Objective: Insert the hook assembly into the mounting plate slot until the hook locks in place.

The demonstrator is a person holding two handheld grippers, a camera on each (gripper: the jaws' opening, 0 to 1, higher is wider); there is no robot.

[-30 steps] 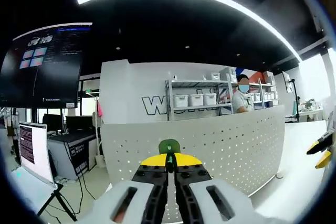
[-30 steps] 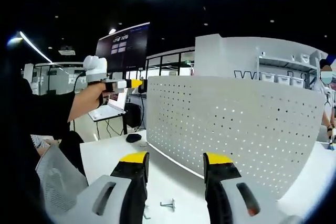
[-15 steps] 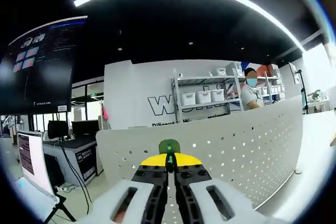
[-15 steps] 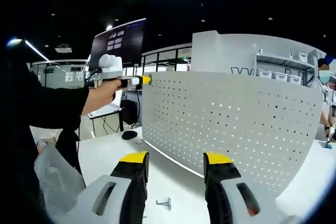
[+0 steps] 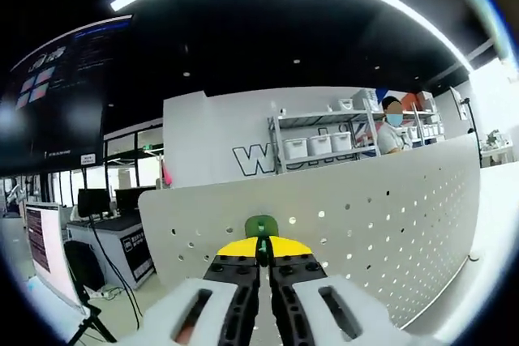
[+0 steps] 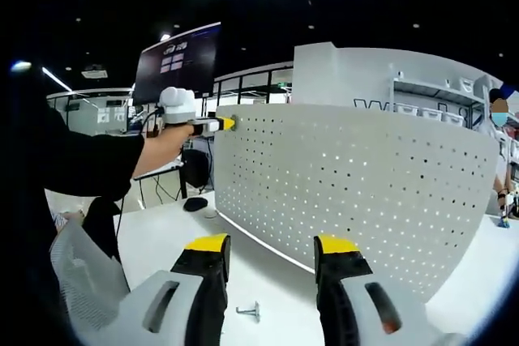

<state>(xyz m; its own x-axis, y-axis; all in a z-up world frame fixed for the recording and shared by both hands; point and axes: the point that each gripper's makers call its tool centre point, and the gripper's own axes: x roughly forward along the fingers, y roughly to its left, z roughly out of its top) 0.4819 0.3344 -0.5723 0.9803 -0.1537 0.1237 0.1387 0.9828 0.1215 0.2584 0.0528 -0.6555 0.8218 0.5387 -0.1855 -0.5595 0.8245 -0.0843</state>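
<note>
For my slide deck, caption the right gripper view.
Open right gripper faces white perforated mounting plate; left gripper reaches its top corner.

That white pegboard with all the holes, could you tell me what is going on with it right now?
A person is working on the pegboard with two handheld grippers. The left gripper, jaws closed on a small green hook piece, is held up at the board's upper left corner, as the right gripper view shows. The right gripper hangs open and empty above the white table, where a small metal hook lies loose.
</note>
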